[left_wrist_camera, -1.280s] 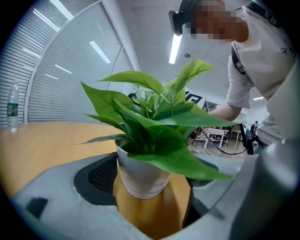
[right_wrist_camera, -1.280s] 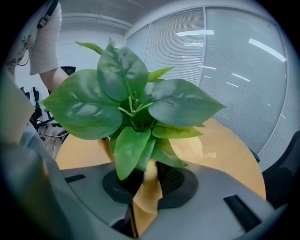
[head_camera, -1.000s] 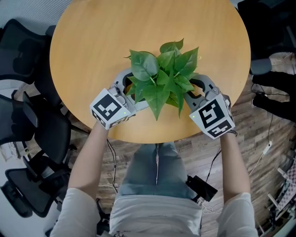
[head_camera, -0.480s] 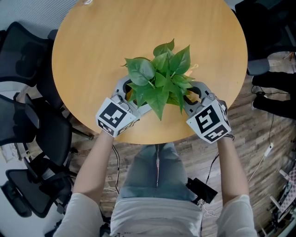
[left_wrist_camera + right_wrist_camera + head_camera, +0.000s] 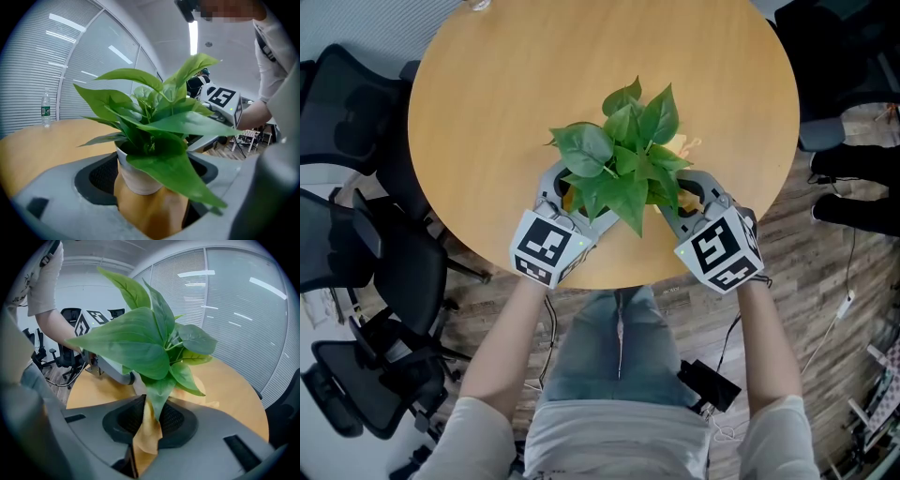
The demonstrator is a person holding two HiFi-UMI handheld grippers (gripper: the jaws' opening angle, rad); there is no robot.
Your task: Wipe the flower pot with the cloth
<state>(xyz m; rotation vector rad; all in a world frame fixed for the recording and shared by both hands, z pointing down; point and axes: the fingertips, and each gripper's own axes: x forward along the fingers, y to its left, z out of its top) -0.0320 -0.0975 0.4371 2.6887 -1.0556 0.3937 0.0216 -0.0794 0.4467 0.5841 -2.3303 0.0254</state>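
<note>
**Position.** The flower pot [image 5: 136, 180] stands upright on the round table [image 5: 534, 75], toward its near edge and about midway from left to right. Its leaves [image 5: 623, 159] spread over both of your tools.

**Left tool.** Your left gripper [image 5: 152, 174] comes in from the near left with its jaws spread wide, one on either side of the white pot. One pad lies against the pot wall. A drooping leaf masks the other contact, so I judge, rather than confirm, that you have the pot clamped. The hold makes sense: a small pot under that much foliage looks top-heavy and needs an anchor while its other side is rubbed.

**Right tool.** Your right gripper [image 5: 147, 420] comes in from the near right, its jaws drawn almost together on a fold of the tan cloth [image 5: 146, 441]. The fold rises out of the pinch toward the pot, and more cloth shows past the leaves on the pot's far right side. Pinching a narrow fold leaves loose cloth free to follow the curved wall.

**Assessment.** Wiping appears to be under way on the pot's right side. How much of the wall is already clean cannot be established.

**Risk.** Leaves hang across the cloth and the right jaws, so a stroke could drag or crease them.
</note>
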